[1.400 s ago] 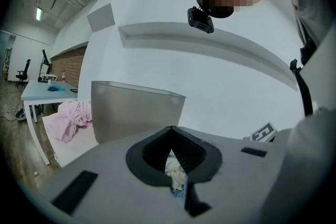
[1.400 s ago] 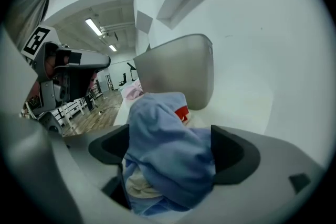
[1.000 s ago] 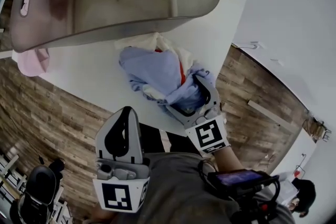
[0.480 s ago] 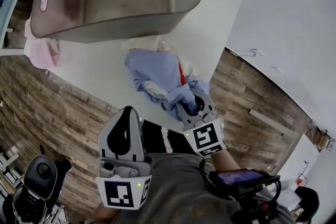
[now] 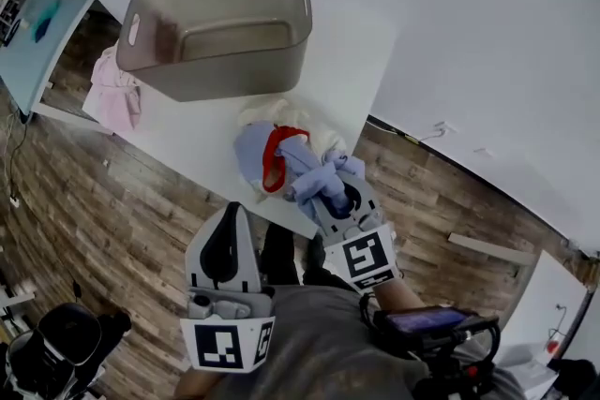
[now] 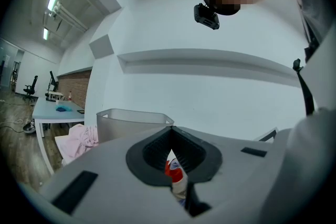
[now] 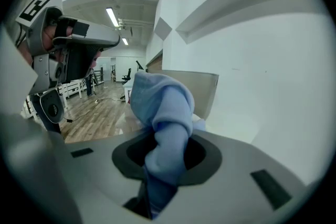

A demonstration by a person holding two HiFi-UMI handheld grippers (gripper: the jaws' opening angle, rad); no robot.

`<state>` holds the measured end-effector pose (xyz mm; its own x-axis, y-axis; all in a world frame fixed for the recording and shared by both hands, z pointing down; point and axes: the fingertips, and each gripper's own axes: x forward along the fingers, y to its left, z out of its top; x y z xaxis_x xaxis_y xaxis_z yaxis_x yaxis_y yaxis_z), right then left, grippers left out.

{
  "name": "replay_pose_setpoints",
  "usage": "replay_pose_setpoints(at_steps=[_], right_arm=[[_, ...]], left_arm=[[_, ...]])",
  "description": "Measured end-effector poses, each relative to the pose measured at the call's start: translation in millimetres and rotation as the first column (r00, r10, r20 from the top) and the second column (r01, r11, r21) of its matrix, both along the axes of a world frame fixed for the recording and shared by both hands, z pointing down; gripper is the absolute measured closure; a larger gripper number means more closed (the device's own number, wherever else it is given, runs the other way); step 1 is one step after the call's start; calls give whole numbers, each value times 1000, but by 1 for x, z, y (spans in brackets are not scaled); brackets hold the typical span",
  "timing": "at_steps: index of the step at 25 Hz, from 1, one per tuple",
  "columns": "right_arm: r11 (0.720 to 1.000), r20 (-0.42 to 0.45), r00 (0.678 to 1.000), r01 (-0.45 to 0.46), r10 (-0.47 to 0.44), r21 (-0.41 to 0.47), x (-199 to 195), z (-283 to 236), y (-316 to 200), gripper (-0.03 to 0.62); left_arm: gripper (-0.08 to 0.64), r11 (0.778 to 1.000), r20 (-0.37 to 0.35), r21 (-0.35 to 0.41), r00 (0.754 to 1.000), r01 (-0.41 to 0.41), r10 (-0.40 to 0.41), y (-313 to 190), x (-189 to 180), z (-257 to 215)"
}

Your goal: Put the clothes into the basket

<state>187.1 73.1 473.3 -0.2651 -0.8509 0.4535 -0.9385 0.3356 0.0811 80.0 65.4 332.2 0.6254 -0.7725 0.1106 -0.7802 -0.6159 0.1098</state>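
Risen, the right tongs (image 5: 336,200), just closing, grip the blue garment (image 5: 251,159) over the white table (image 5: 356,61); left tongs (image 5: 228,213) clenched empty.

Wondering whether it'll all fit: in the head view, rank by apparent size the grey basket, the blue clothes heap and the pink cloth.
1. Translucent grey plastic basket
2. Heap of light-blue, cream and red clothes
3. Crumpled pink cloth
The heap lies nearer the camera, which may flatter it.
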Motion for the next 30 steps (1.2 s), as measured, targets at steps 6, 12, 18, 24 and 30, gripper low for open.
replay_pose_setpoints(at_steps=[6,12,18,24,30], right_arm=[[987,-25,999,27,-24,157,2,-62,15,497],[963,-55,998,36,-22,268,12,-113,36,499],[924,-83,996,43,-12,379,29,-162,40,499],[886,-71,997,42,-10,461,33,-195,42,499],[877,-73,997,44,-10,478,34,-205,39,499]], left_arm=[[552,993,-41,113,999,28,-24,35,0,-44],[552,979,-77,195,996,52,-37,69,1,-78],[552,965,-97,253,994,76,-53,82,6,-97],[552,958,-98,276,994,83,-58,87,9,-105],[552,958,-97,275,994,81,-57,82,9,-104]])
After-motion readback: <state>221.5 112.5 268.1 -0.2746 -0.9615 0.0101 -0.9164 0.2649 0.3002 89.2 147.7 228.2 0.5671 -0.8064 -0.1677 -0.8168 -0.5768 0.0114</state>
